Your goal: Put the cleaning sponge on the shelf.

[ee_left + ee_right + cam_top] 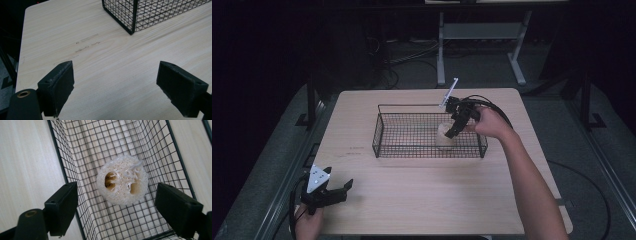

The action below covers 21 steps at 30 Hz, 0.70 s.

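Resting at the near left corner of the worktop (422, 200), the left hand-held gripper (343, 190) lies low over the bare wood with its jaws spread wide and nothing between them; a grey three-cornered plate sits on top of it, and the person's left hand (307, 225) holds it from the near edge. In the left gripper view the pale wood grain carries a few faint dark scuff marks (86, 43); whether they are writing cannot be told.

Toward the middle stands a black wire basket (384, 107), long and rectangular, its mesh sides upright. Inside it, toward its right end, lies a loofah slice (122, 180), a pale, fibrous round with open holes through it, flat on the mesh floor.

Above that end, the right hand-held gripper (451, 131) points down into the basket, held by the person's right hand (492, 122). Its jaws stand released, one on each side of the loofah slice and clear of it, neither pad touching. A small white tag sticks up from the top of this gripper.

No label or brand can be read anywhere. Beyond the worktop the room is dark, with grey flooring, loose cables and the legs of a white frame (441, 50) behind.
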Each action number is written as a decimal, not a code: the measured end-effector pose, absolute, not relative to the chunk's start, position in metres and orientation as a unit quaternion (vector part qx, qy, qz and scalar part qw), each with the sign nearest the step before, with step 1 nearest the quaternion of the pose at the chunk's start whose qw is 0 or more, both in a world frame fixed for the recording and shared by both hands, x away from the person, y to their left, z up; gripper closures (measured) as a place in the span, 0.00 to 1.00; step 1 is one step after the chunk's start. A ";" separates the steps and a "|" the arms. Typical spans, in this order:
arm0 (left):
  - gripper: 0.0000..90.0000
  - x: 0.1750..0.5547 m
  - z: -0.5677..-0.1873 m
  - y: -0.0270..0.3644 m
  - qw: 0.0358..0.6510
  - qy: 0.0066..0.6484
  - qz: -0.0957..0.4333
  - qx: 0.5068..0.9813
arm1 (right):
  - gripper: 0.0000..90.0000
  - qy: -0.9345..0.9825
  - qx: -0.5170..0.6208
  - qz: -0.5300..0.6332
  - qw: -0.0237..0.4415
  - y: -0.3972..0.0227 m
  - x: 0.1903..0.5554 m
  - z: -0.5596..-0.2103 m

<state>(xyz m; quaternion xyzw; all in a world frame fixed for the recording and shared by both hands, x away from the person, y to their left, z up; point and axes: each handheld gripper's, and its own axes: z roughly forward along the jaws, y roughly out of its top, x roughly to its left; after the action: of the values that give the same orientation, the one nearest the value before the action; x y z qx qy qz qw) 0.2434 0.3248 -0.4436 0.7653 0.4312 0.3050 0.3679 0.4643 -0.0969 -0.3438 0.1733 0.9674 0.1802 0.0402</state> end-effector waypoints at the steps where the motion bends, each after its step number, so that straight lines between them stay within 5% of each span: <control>1: 0.15 0.243 -0.444 0.325 0.368 0.432 0.305 0.765 | 0.20 0.967 0.173 0.180 0.040 -0.097 0.464 -0.344; 21: 0.15 0.244 -0.445 0.323 0.367 0.429 0.303 0.768 | 0.21 0.965 0.188 0.181 0.037 -0.131 0.441 -0.347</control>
<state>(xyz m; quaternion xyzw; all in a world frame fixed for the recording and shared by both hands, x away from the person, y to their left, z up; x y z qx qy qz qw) 0.2437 0.3232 -0.4446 0.7675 0.4292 0.3034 0.3669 0.4412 -0.1311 -0.3474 0.1880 0.9646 0.1813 0.0372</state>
